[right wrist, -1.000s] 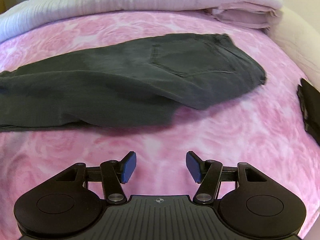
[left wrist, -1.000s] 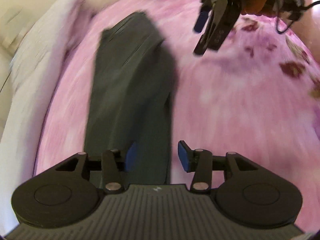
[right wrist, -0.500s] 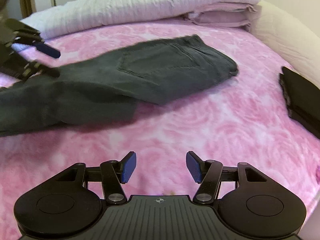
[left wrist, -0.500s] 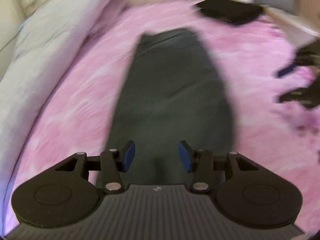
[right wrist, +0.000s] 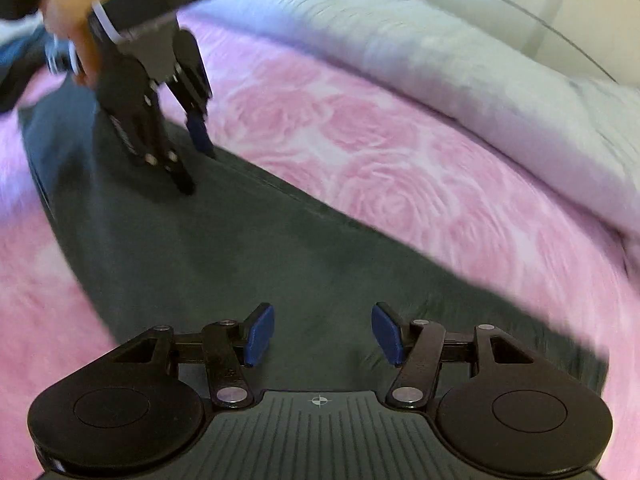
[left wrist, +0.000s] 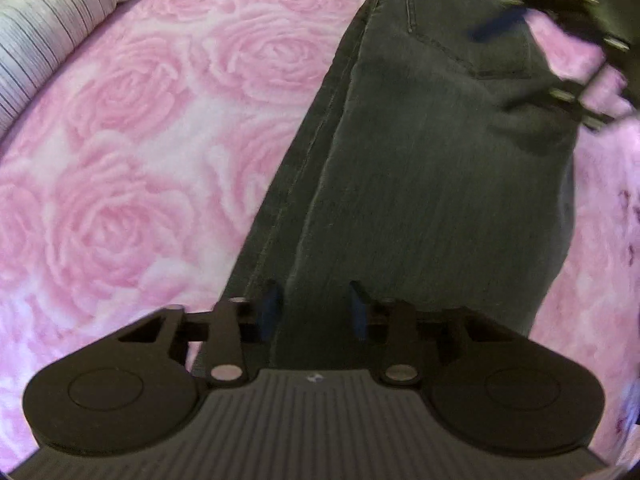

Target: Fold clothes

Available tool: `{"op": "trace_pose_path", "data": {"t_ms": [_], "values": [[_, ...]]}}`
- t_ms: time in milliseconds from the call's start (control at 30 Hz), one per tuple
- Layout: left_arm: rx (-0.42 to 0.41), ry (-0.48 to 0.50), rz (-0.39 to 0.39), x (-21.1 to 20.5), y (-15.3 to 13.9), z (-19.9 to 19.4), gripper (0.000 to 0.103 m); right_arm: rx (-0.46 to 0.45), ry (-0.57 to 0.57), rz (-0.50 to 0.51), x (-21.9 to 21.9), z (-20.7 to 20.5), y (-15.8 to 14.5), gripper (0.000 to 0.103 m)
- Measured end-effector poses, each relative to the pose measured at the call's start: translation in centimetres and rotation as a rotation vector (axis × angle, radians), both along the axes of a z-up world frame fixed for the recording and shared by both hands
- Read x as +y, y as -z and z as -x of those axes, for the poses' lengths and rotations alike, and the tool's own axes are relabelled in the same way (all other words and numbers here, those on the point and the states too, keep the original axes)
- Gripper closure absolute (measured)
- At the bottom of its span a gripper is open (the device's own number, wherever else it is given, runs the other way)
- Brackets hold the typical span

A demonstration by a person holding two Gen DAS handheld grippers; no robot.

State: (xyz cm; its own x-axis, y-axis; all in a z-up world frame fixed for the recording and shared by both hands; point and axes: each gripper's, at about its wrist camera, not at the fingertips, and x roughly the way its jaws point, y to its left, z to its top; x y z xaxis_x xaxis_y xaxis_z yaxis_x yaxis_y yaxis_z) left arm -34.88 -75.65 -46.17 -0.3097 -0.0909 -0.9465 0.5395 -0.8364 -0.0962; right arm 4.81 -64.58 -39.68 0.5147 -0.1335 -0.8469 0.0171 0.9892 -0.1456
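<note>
Dark grey jeans lie flat and lengthwise on the pink rose bedspread. My left gripper points down onto one trouser leg near its left seam. Its jaws are closing, with a gap still showing between the blue pads and the denim beneath them. In the right wrist view the left gripper stands with its fingertips on the jeans, held by a person's hand. My right gripper hovers open over the wider part of the jeans, nothing between its pads. It shows blurred in the left wrist view.
A folded white striped duvet runs along the far side of the bed, also visible in the left wrist view's top left corner. Pink bedspread stretches on both sides of the jeans.
The left gripper has come down onto the trouser leg and its jaws have narrowed. The right gripper has swung from over the bedspread to over the jeans. The black folded garment has left view.
</note>
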Motion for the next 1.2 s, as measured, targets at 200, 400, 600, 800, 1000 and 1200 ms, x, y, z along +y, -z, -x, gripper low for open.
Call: {"op": "trace_pose_path", "data": {"t_ms": [200, 400, 600, 800, 1000, 1200], "values": [[0.097, -0.077, 0.072, -1.2, -2.5, -1.8, 0.1, 0.035, -0.028, 0.017, -5.4, -3.8, 1.5, 0.044], [0.061, -0.085, 0.075, -3.4, -0.6, -1.7, 0.099, -0.03, 0.153, -0.047, -5.9, -2.3, 1.2, 0.044], [0.053, -0.089, 0.053, -4.0, -0.3, -1.9, 0.099, -0.009, 0.22, -0.087, -5.2, -0.7, 1.8, 0.044], [0.03, -0.086, 0.091, -3.2, -0.2, -1.5, 0.099, 0.039, 0.29, -0.097, -8.6, -3.6, 5.3, 0.045], [0.05, -0.123, 0.106, -2.8, -1.4, -1.9, 0.1, -0.013, 0.368, -0.087, -10.0, -3.4, 5.5, 0.045], [0.024, -0.114, 0.112, -2.3, -1.8, -1.1, 0.101, -0.004, 0.414, -0.095, -10.9, -2.4, 5.7, 0.045]]}}
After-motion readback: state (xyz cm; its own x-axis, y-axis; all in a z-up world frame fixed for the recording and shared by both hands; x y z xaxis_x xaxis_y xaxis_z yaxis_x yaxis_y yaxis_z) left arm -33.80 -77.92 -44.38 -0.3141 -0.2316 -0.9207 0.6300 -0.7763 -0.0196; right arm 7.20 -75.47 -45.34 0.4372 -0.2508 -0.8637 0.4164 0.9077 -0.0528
